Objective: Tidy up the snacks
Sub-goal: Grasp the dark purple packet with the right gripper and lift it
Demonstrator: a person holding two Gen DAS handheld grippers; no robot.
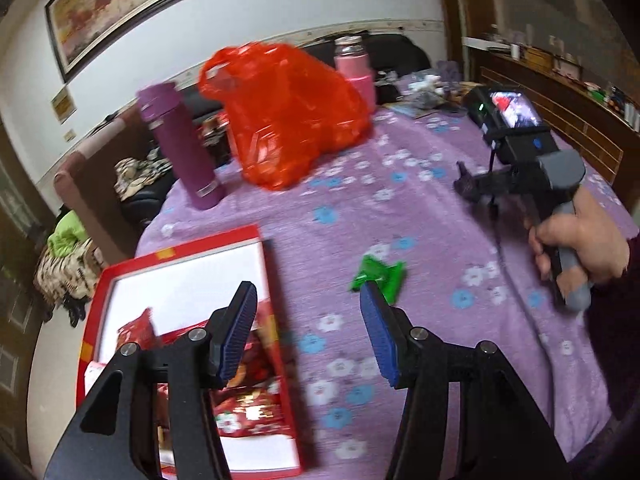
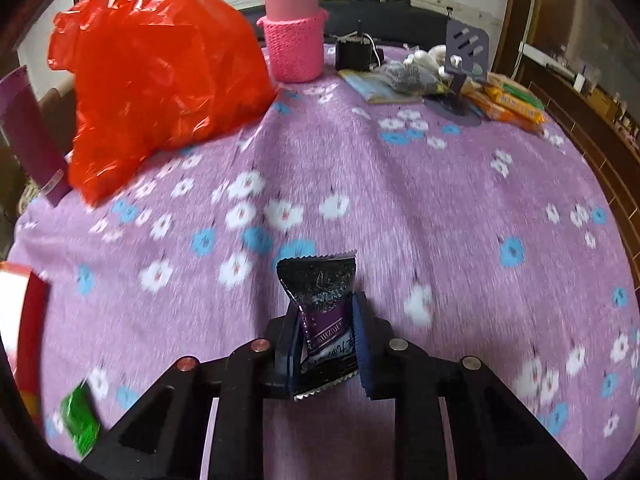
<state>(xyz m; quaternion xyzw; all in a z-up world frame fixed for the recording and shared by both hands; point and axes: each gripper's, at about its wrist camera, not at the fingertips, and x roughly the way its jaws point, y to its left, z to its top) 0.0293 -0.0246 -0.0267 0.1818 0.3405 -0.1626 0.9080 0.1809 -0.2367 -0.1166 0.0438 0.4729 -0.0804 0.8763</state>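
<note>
A purple flask (image 1: 180,148) stands upper left, a pink knitted-sleeve flask (image 2: 294,36) top centre, a framed painting (image 1: 132,4) above.

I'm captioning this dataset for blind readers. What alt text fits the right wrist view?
The right hand-held gripper is shut on a dark purple snack packet above a purple floral tablecloth. Behind stand a red plastic bag and pink bottle; a green packet lies lower left.

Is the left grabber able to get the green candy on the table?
Probably yes. The left gripper has its jaws open and empty, and the green candy lies on the tablecloth just past them, nothing between. The red box sits off to the side.
</note>
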